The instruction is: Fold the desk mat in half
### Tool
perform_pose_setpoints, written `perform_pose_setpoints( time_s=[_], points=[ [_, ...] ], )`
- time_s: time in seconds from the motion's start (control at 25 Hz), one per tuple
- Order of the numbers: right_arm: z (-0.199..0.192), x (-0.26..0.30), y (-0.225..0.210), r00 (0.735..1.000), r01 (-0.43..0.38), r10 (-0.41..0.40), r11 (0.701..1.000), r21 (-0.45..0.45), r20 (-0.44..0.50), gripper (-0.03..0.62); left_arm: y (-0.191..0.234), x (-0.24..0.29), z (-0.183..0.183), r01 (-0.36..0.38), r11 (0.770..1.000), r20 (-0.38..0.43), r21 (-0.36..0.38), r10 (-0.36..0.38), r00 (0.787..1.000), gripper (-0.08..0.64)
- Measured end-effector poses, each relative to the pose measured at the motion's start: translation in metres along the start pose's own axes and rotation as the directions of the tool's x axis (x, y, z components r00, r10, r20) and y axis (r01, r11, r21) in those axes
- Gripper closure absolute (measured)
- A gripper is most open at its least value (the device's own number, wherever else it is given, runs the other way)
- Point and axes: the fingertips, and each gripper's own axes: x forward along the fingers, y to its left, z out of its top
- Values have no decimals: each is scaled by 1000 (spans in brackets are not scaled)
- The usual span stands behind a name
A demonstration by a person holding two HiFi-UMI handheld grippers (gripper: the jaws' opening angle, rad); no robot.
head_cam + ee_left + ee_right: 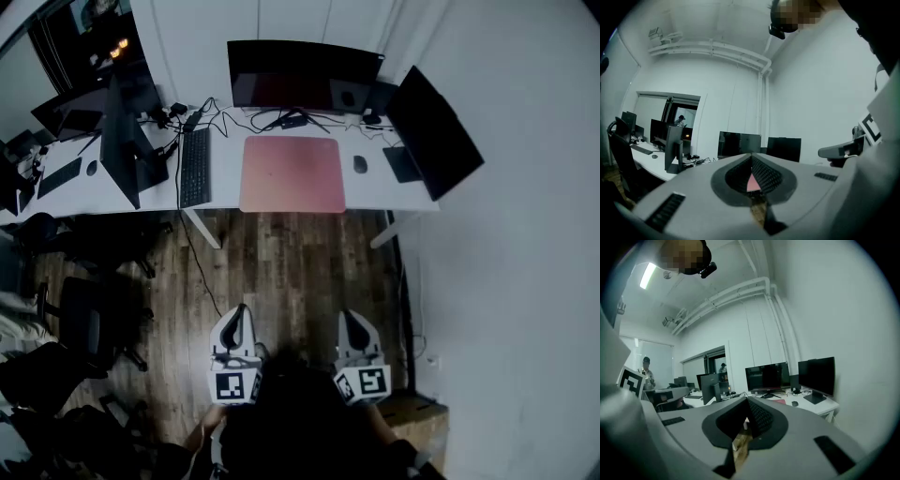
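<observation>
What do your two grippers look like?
They match: the left gripper and right gripper are pale grey, pointed shells with dark ribbed pads inside. Behind each sits a cube with black-and-white square markers.

Office, this: ahead of the left gripper (239, 311), a long white desk (225, 180) bearing black flat monitors (305, 75) and a black keyboard (195, 167).
</observation>
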Motion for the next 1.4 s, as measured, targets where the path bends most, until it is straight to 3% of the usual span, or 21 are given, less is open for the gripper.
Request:
perform_pose_setpoints(
  time_s=[0.44, 0.6, 0.64, 0.68, 0.72, 0.84, 1.12, 1.4],
  points=[
    [9, -1, 6, 999, -5, 5, 1000, 7, 40, 586, 3, 2, 2, 17, 1000, 10, 10, -17, 1000, 554],
    [17, 1, 5, 997, 6, -7, 1000, 20, 80, 582, 14, -3, 11, 41, 996, 102, -82, -32, 994, 551],
    [14, 3, 4, 997, 7, -9, 1000, 20, 78, 557, 17, -2, 8, 45, 995, 99, -90, -36, 994, 523],
    [12, 6, 5, 997, 2, -4, 1000, 22, 73, 459, 20, 1, 2, 45, 997, 74, -70, -40, 996, 435],
    [10, 8, 7, 998, -6, 5, 1000, 24, 67, 425, 22, 3, -5, 41, 999, 36, -31, -40, 999, 397],
    [4, 10, 14, 999, -14, 13, 1000, 22, 36, 425, 32, 1, -22, 27, 998, -41, 54, -25, 999, 396],
    [6, 17, 40, 999, 10, -10, 1000, -10, 35, 426, 54, -4, -13, 32, 999, -8, 22, -32, 999, 396],
    [-9, 30, 72, 999, 33, -33, 999, -13, 14, 426, 74, -7, -25, 101, 995, -26, 17, -101, 995, 396]
  ],
)
